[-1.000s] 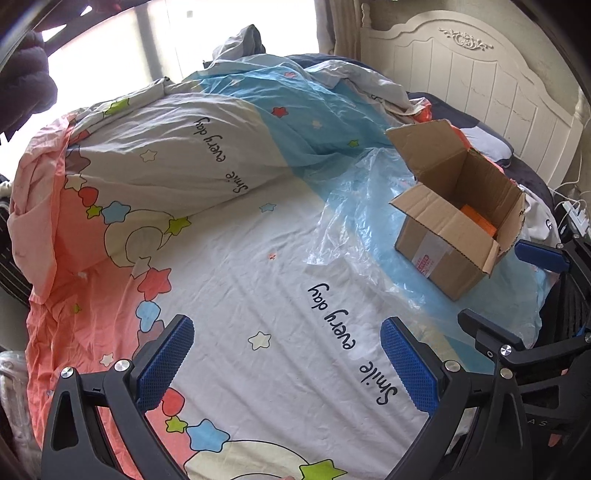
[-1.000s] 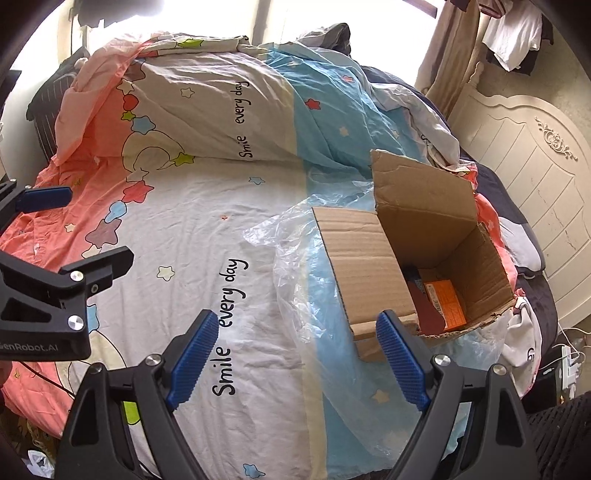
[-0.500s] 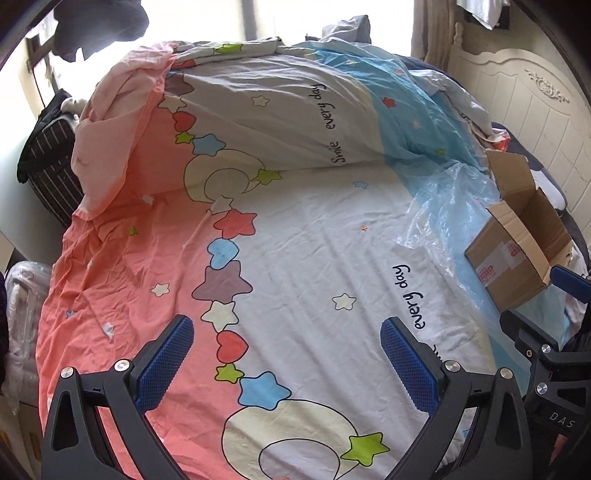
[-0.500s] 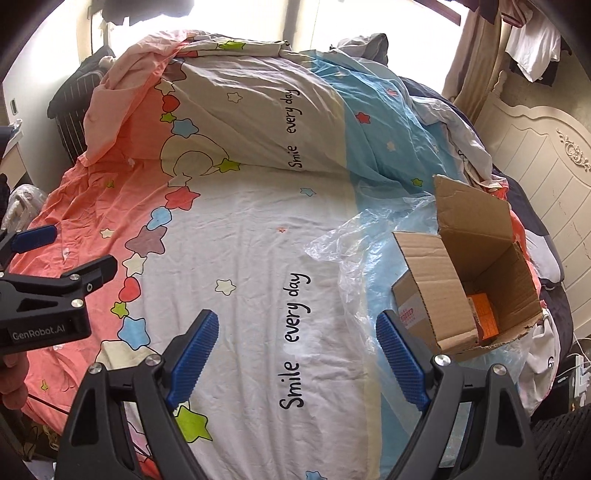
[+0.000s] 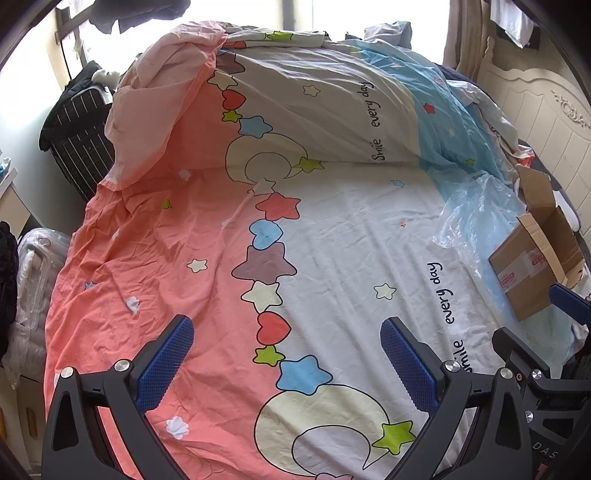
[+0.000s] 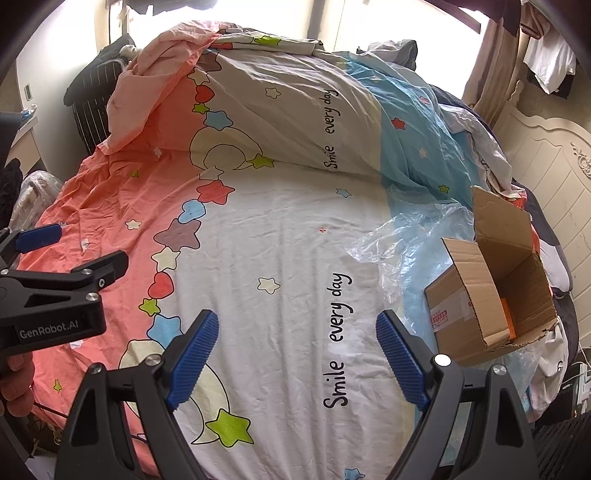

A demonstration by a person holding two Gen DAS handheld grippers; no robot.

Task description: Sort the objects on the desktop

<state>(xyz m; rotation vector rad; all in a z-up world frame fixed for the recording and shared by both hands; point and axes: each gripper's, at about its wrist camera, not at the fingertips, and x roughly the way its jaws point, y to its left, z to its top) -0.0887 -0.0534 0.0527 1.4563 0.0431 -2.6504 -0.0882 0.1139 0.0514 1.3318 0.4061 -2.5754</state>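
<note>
A lived-in home bedroom. Wide bed (image 5: 351, 240) spread with a pink, white and blue cotton sheet printed with stars, hearts, moons and "Smile every day". Matching rumpled quilt (image 6: 288, 110) heaped toward the far side. Cream carved wooden headboard (image 6: 554, 147) at right. Bright window (image 5: 369, 14) beyond the bed, beige curtain (image 6: 487, 74) beside it, clothes (image 6: 550, 62) hanging near the wall. Open brown cardboard box (image 6: 491, 295) and crumpled clear plastic bag (image 6: 406, 236) lying on the sheet.
</note>
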